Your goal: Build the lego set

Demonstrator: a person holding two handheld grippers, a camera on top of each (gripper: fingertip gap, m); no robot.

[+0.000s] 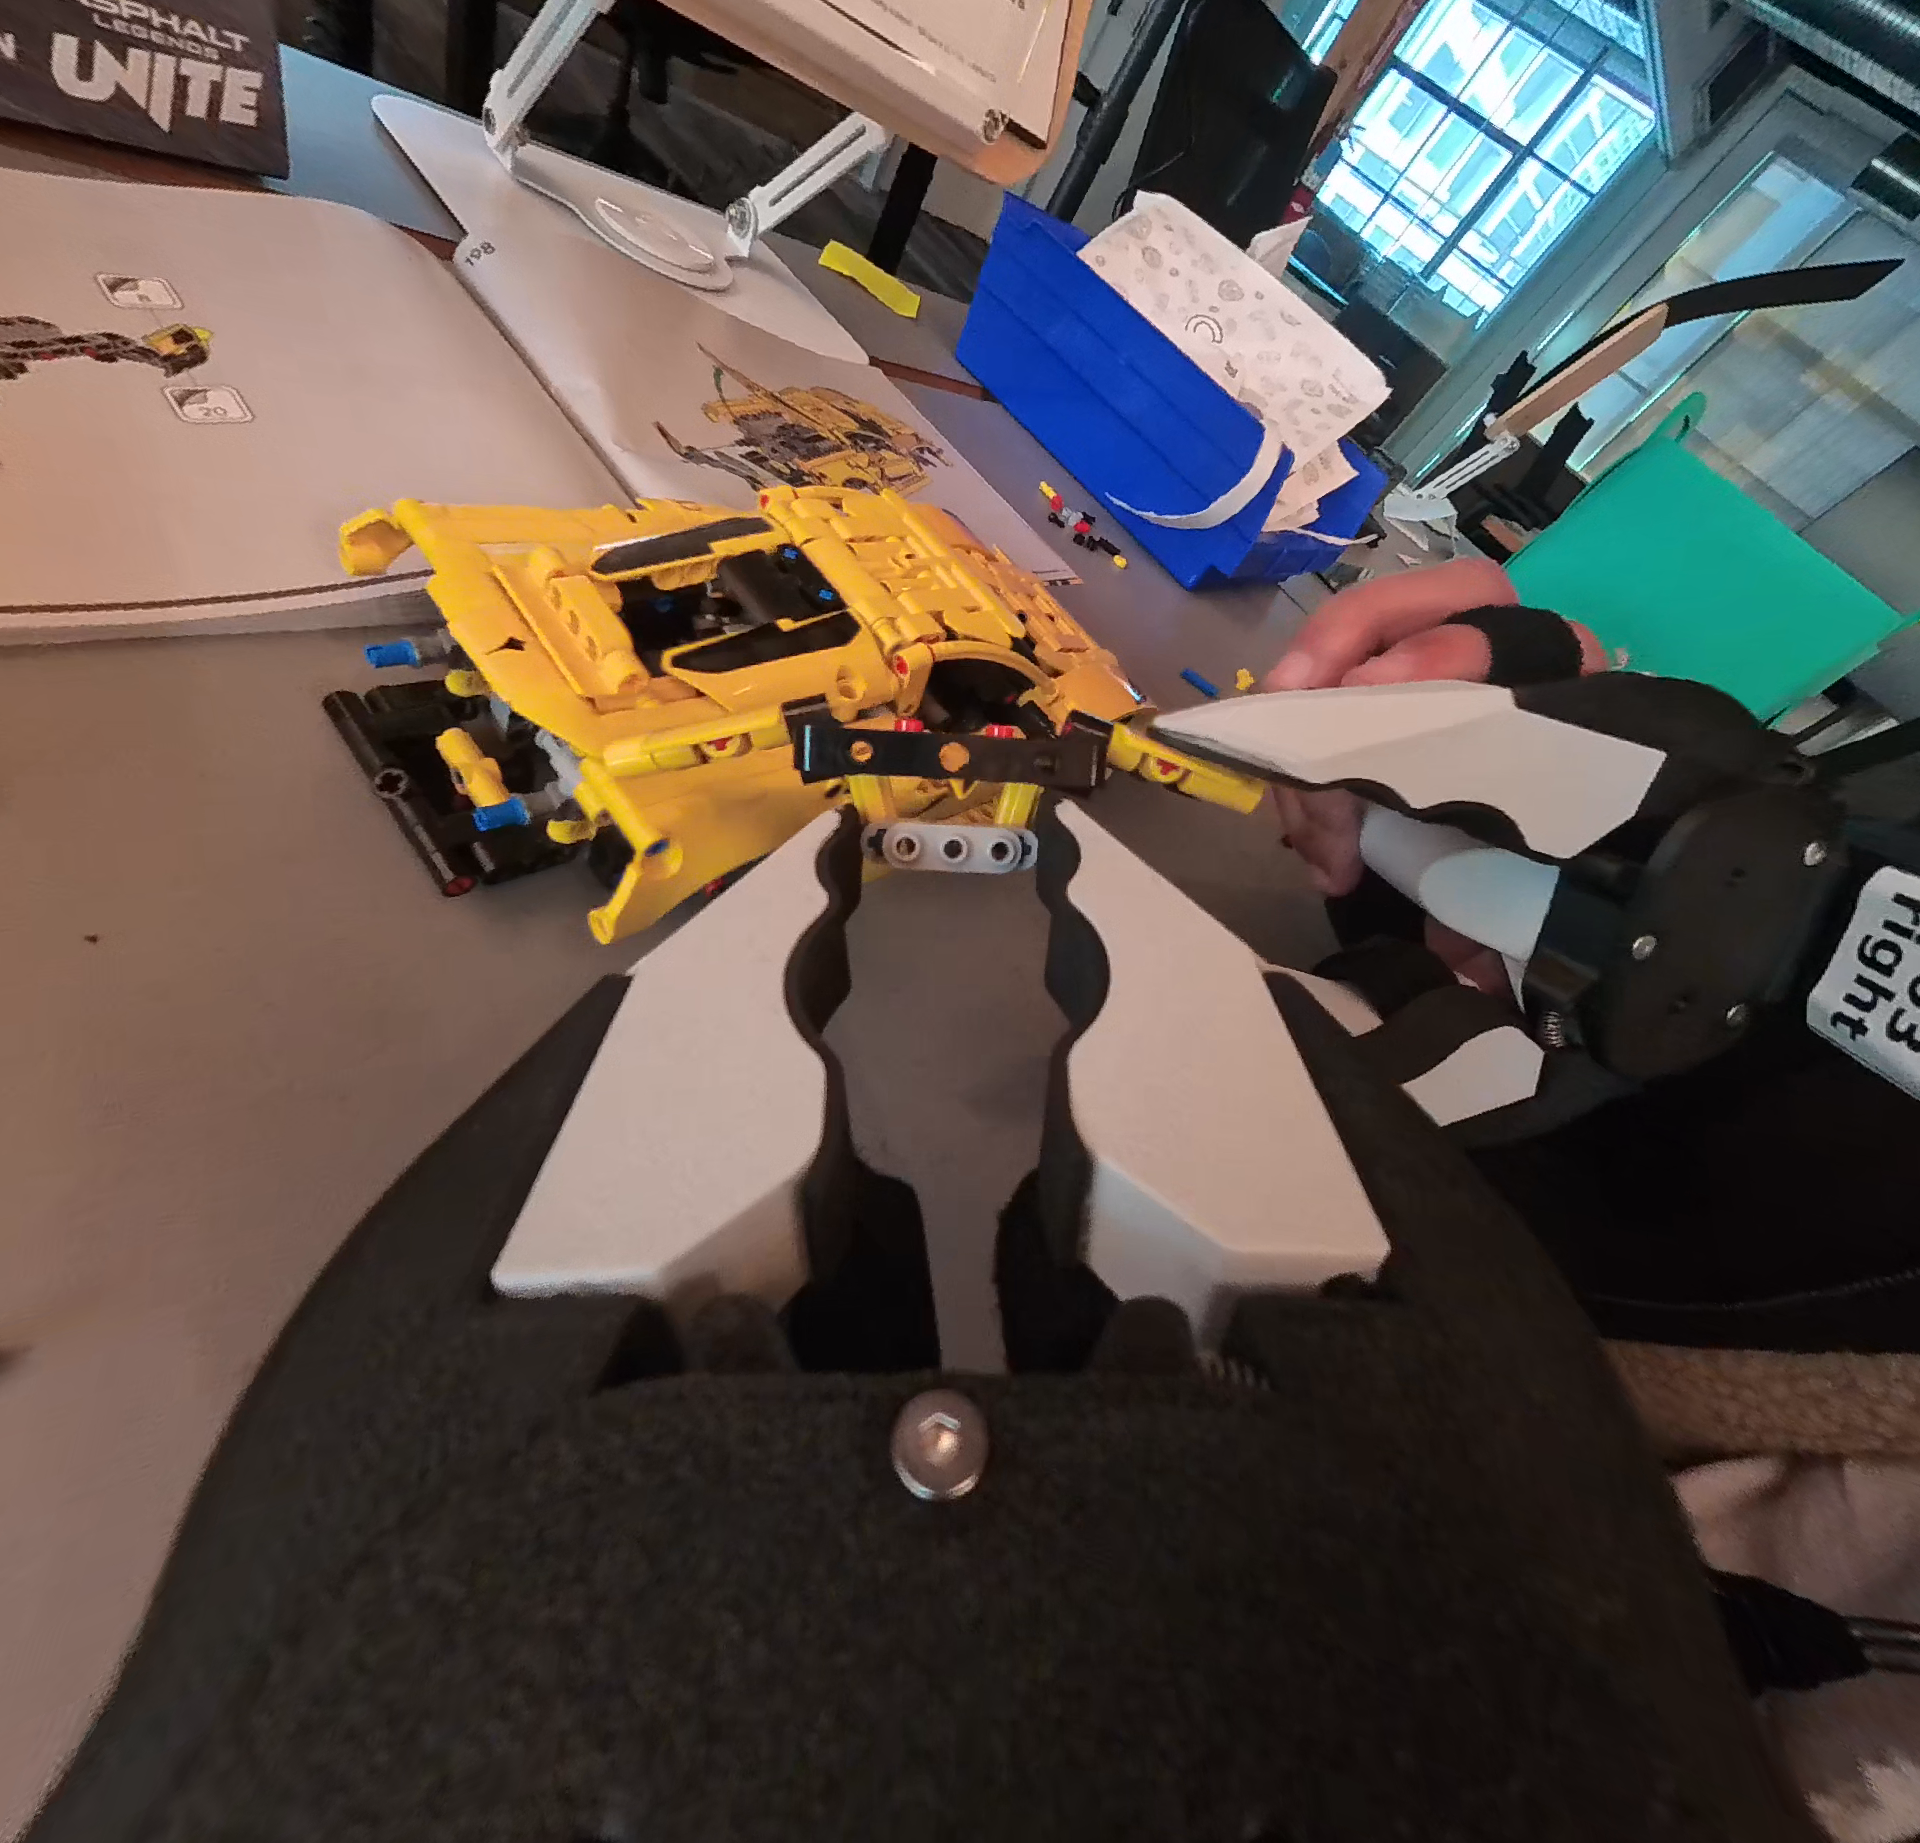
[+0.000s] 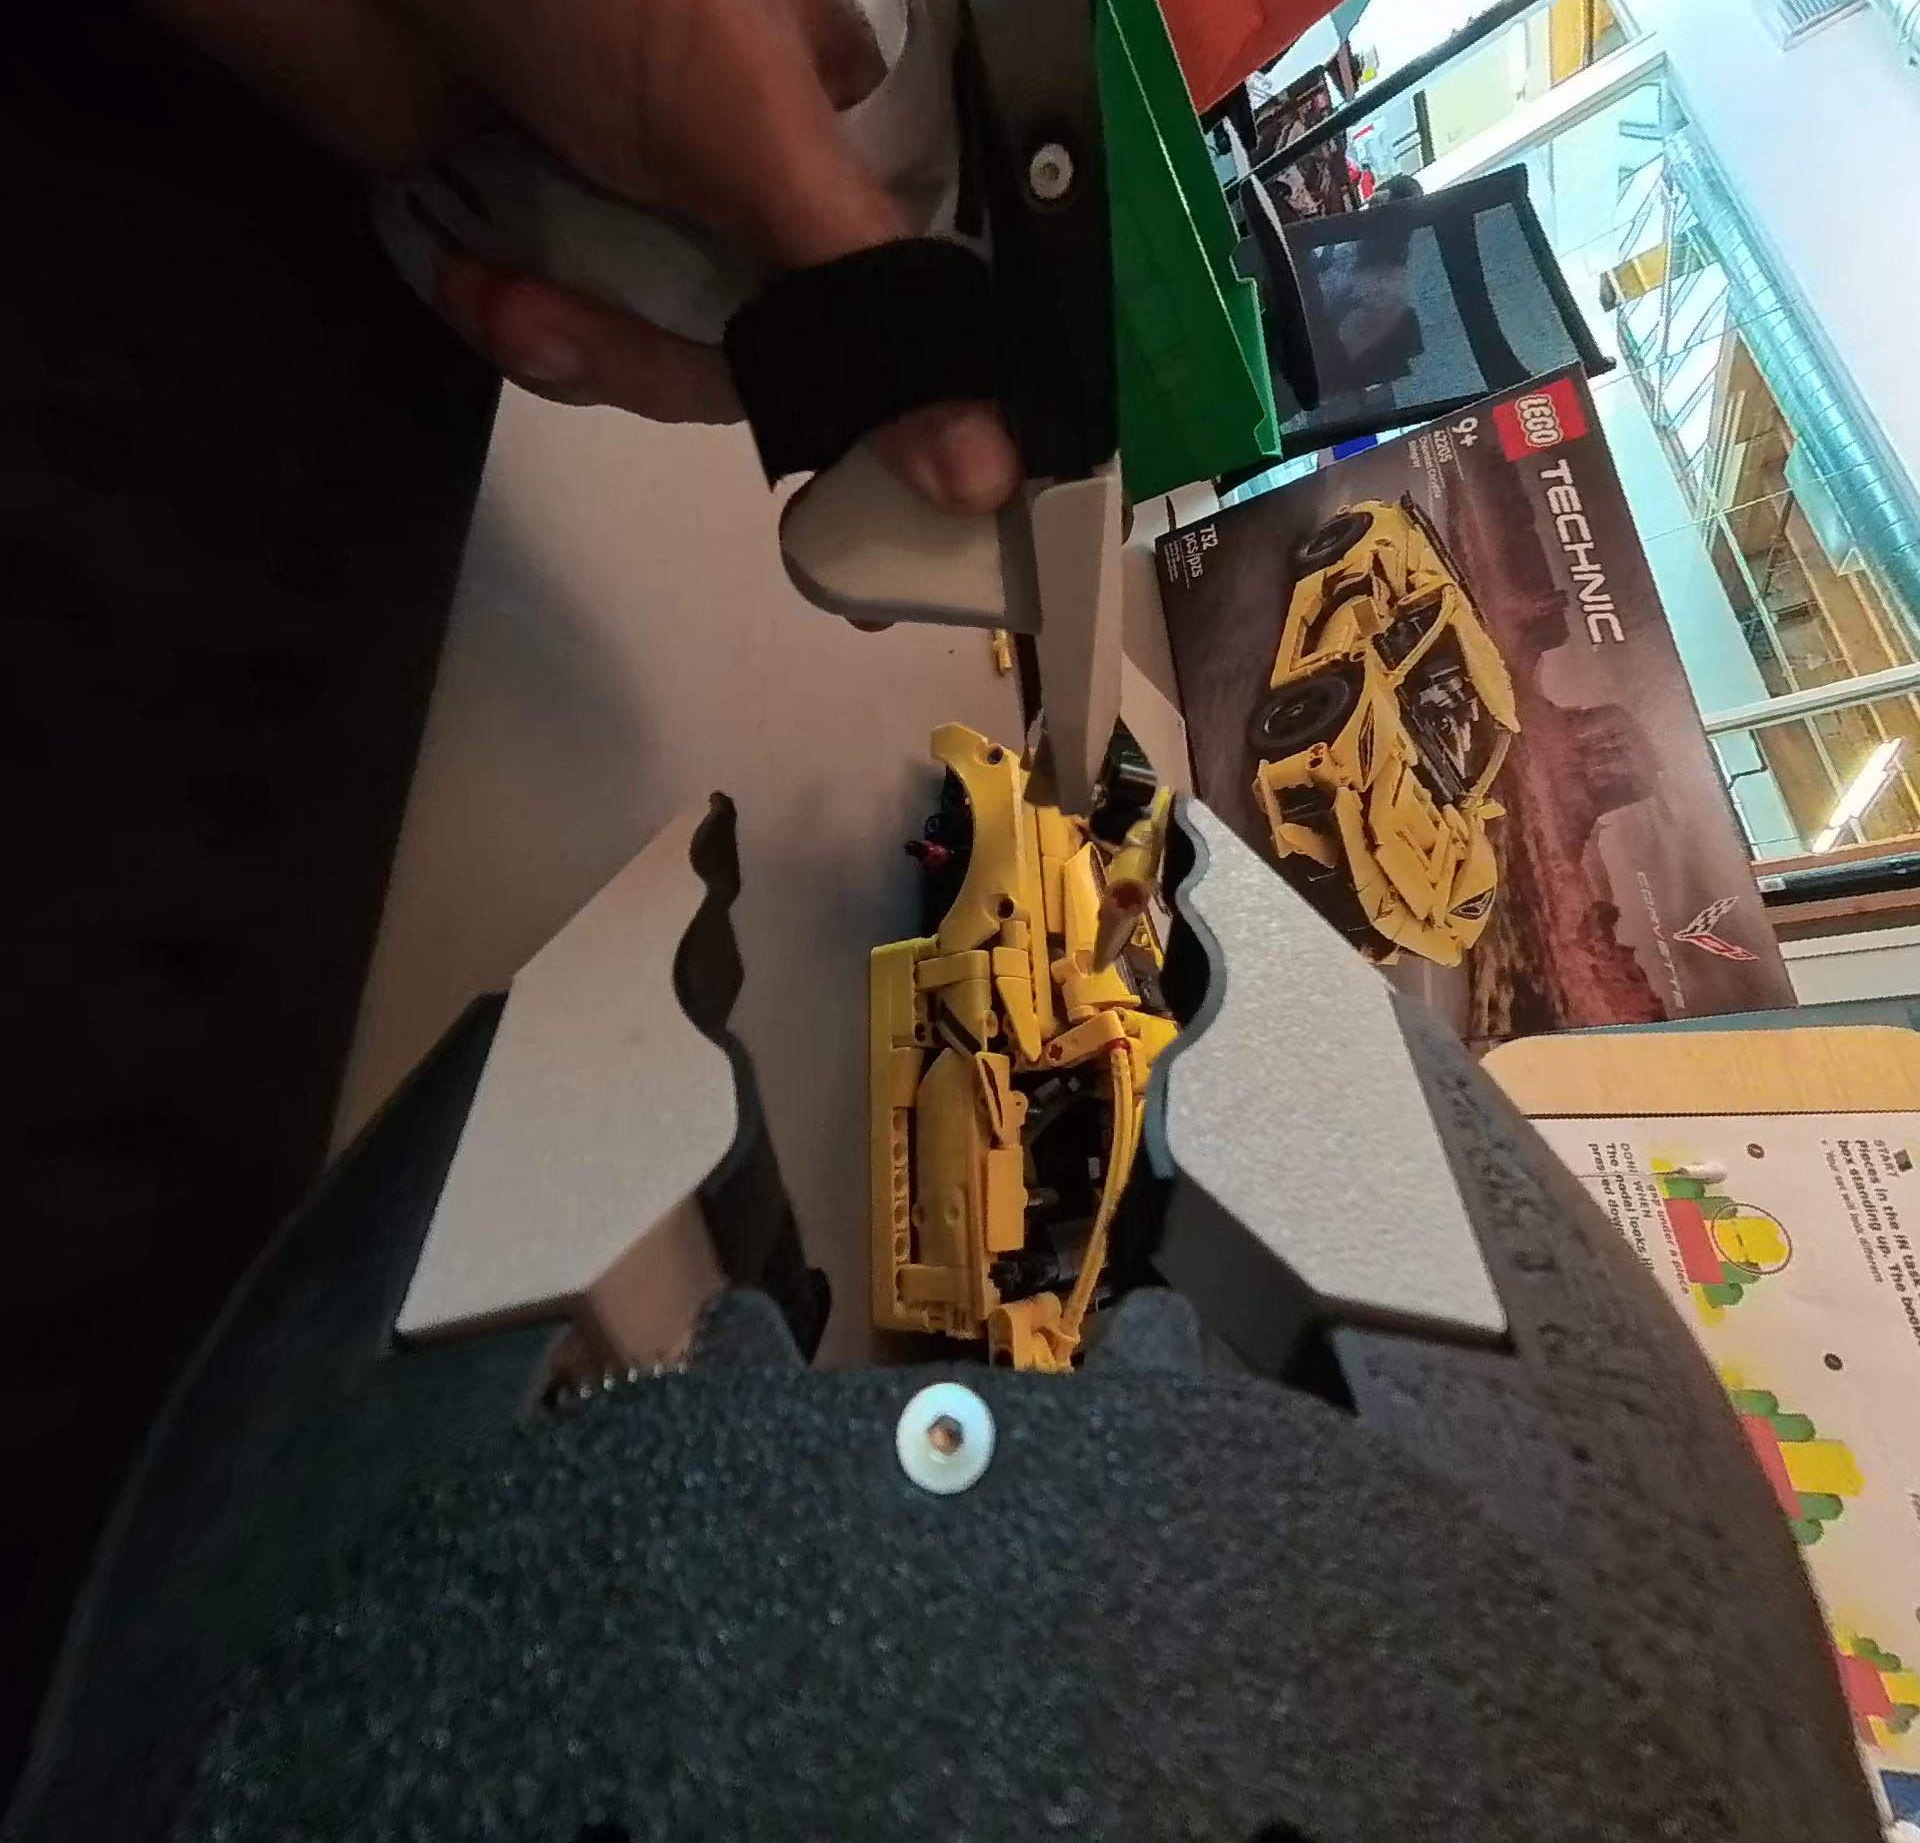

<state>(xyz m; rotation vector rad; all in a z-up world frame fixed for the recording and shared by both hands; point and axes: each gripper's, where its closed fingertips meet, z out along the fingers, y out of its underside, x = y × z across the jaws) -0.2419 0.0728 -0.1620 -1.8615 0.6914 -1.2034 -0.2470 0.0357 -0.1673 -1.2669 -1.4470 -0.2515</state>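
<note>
The yellow lego car lies on the grey table, with a black frame at its far-left end. My left gripper is closed on the near end of the car, with a light grey holed beam between its tips, under a black bar. In the right wrist view the car lies between the wide-open fingers of my right gripper. Its right fingertip touches a yellow part. The left gripper comes in from above onto the car's end.
An open instruction booklet lies behind the car. A blue bin with a paper bag stands at the back right, with small loose parts beside it. The set's box, a printed cardboard sheet and a green bin are nearby.
</note>
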